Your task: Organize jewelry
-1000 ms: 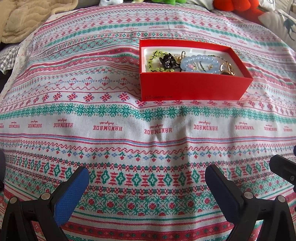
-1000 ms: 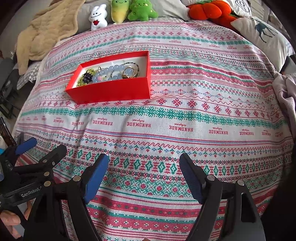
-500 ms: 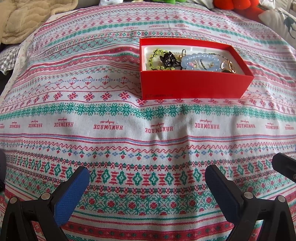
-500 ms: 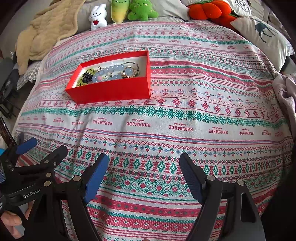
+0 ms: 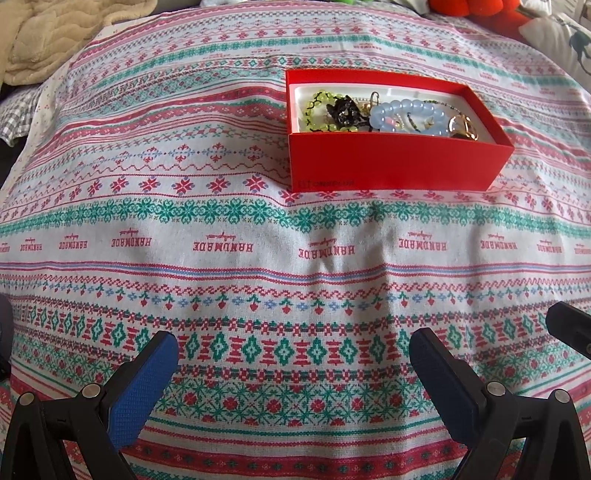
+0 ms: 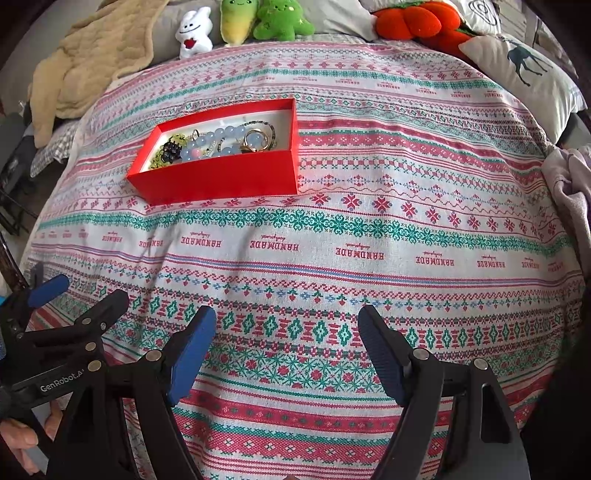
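A red box (image 5: 399, 166) sits on the patterned bedspread (image 5: 221, 240), ahead and to the right in the left wrist view. It holds a pale blue bead bracelet (image 5: 406, 109), a yellow-green bead bracelet (image 5: 314, 110), a black piece (image 5: 345, 109) and a gold piece (image 5: 461, 125). My left gripper (image 5: 293, 338) hangs open over bare cloth, well short of the box. In the right wrist view the red box (image 6: 221, 177) lies ahead to the left, with the blue beads (image 6: 221, 136) showing inside. My right gripper (image 6: 287, 314) is open too, with nothing between its fingers.
The left gripper (image 6: 81, 295) shows beside the right one, with a hand (image 6: 22, 439) on it. A beige blanket (image 6: 92, 55) lies at the far left. Plush toys (image 6: 258, 18) and a deer pillow (image 6: 524, 70) line the far edge. A pale cloth (image 6: 569, 184) lies right.
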The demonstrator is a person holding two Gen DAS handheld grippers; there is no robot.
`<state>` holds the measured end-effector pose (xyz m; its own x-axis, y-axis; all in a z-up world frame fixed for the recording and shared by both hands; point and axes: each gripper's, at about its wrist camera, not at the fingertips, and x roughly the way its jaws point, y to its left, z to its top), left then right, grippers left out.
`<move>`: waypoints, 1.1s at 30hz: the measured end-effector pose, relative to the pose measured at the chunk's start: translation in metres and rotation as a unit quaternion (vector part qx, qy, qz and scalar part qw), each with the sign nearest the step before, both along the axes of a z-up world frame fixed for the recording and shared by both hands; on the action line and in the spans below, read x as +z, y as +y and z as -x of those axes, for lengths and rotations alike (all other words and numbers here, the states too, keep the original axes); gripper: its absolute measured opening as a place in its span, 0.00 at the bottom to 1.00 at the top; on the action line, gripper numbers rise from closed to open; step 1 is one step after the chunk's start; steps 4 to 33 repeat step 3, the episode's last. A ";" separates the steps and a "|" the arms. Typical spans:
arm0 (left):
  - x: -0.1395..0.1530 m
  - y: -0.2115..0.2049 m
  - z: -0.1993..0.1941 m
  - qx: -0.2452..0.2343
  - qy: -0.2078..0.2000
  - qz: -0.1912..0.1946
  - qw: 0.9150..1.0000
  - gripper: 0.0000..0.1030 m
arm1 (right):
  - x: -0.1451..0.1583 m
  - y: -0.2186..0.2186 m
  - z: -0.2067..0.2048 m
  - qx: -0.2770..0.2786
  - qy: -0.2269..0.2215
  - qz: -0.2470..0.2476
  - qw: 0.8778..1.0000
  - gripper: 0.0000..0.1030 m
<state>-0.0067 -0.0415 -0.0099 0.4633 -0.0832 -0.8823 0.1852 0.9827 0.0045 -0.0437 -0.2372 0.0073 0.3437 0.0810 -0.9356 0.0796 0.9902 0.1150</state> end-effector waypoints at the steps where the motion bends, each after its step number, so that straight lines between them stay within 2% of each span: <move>1: 0.000 0.001 0.000 -0.001 0.000 0.000 1.000 0.99 | -0.001 0.001 0.000 0.001 0.000 0.001 1.000 0.79; 33: -0.003 0.004 0.001 -0.005 -0.001 0.003 1.000 0.99 | -0.003 0.004 -0.001 0.002 -0.001 0.004 1.000 0.79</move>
